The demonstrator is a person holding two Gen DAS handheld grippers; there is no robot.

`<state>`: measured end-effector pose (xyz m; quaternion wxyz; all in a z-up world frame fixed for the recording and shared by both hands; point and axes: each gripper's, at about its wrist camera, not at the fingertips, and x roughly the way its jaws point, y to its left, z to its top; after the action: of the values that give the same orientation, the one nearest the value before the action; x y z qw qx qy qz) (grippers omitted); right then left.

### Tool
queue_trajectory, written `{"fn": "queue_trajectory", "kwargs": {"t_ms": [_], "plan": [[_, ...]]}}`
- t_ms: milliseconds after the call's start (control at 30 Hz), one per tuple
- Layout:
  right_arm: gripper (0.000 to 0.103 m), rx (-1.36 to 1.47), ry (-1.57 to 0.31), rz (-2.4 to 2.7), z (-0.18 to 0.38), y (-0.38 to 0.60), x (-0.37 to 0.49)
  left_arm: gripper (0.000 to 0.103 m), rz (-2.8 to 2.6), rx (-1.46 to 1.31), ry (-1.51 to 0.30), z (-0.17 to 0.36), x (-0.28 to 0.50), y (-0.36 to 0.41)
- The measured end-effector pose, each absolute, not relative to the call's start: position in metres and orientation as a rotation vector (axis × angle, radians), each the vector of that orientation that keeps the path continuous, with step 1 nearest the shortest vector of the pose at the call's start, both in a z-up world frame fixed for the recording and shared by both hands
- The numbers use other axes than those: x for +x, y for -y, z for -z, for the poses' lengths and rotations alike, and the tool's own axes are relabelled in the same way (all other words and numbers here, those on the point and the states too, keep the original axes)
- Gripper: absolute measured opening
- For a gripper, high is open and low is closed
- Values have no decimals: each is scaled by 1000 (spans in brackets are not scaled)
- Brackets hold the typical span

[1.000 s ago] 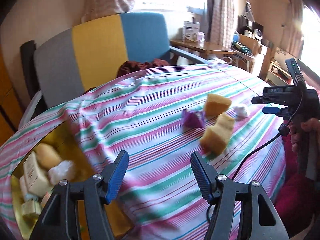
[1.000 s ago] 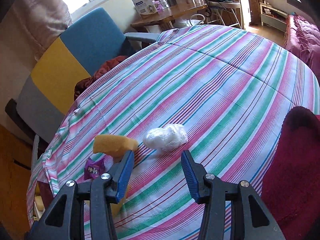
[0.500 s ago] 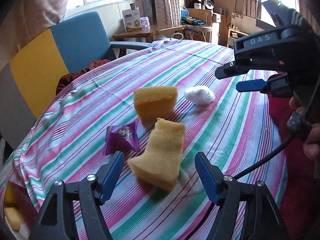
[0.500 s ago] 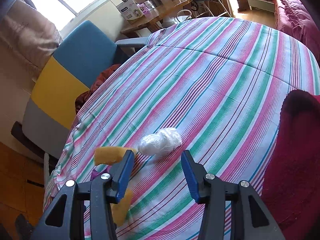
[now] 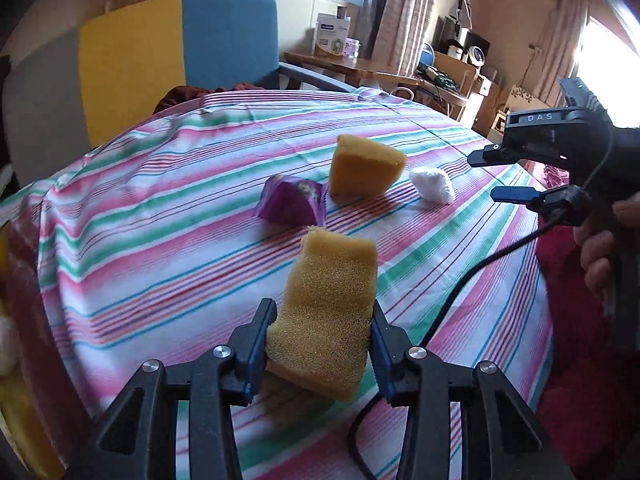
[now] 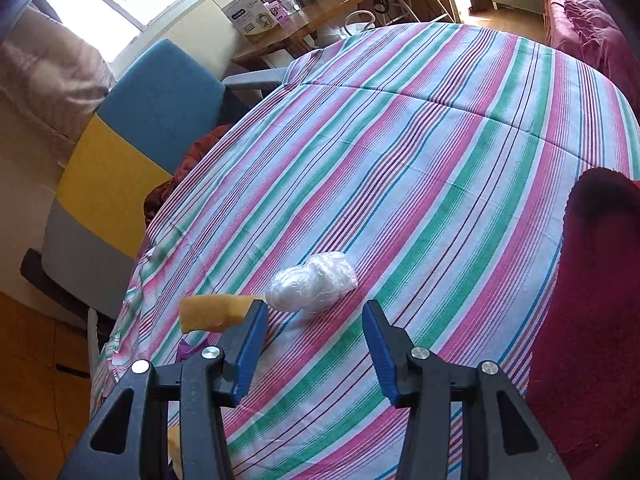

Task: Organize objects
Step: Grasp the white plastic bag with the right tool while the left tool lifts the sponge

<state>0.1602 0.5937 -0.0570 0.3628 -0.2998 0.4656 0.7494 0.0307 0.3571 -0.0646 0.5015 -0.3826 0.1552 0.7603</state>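
On the striped tablecloth (image 5: 168, 216) a yellow sponge (image 5: 332, 276) stands between the fingers of my left gripper (image 5: 322, 312). Its jaws are closing and both blue pads press on the sponge's lower sides. Beyond it lie a purple packet (image 5: 292, 204), a second yellow sponge (image 5: 364, 170) and a white plastic-wrapped bundle (image 5: 432, 185). My right gripper (image 5: 482, 178) hovers at the right, held by a hand. In the right wrist view the right gripper (image 6: 316, 320) is open with nothing between its fingers. The white bundle (image 6: 312, 282) lies just ahead of it, the second sponge (image 6: 212, 314) to its left.
A grey, yellow and blue chair (image 5: 160, 52) stands behind the table, with a wooden side table (image 5: 352, 66) past it. A dark red cloth (image 6: 592, 280) lies at the right edge. A black cable (image 5: 460, 292) runs across the cloth. Pale things (image 5: 6, 344) show at the far left.
My left gripper swung right from the container side, came down over the near sponge and closed onto it. The right gripper has hardly moved.
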Motion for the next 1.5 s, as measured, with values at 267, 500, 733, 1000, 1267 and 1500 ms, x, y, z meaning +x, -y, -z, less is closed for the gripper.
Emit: {"fn": "queue_trajectory", "kwargs": {"t_ms": [267, 500, 733, 1000, 1267, 1500], "plan": [[49, -846, -1153, -1900, 63, -593, 154, 43, -1876, -926, -313, 65, 43, -312], [49, -891, -1112, -1883, 65, -592, 149, 41, -1883, -929, -302, 65, 47, -300], [49, -898, -1100, -1858, 67, -593, 151, 40, -1886, -938, -283, 63, 49, -288], [49, -887, -1100, -1852, 65, -593, 155, 41, -1872, -932, -271, 55, 54, -276], [49, -898, -1096, -1872, 64, -588, 154, 40, -1865, -945, -295, 58, 58, -272], [55, -1142, -832, -1996, 50, -582, 116, 41, -1854, -958, -295, 62, 58, -268]]}}
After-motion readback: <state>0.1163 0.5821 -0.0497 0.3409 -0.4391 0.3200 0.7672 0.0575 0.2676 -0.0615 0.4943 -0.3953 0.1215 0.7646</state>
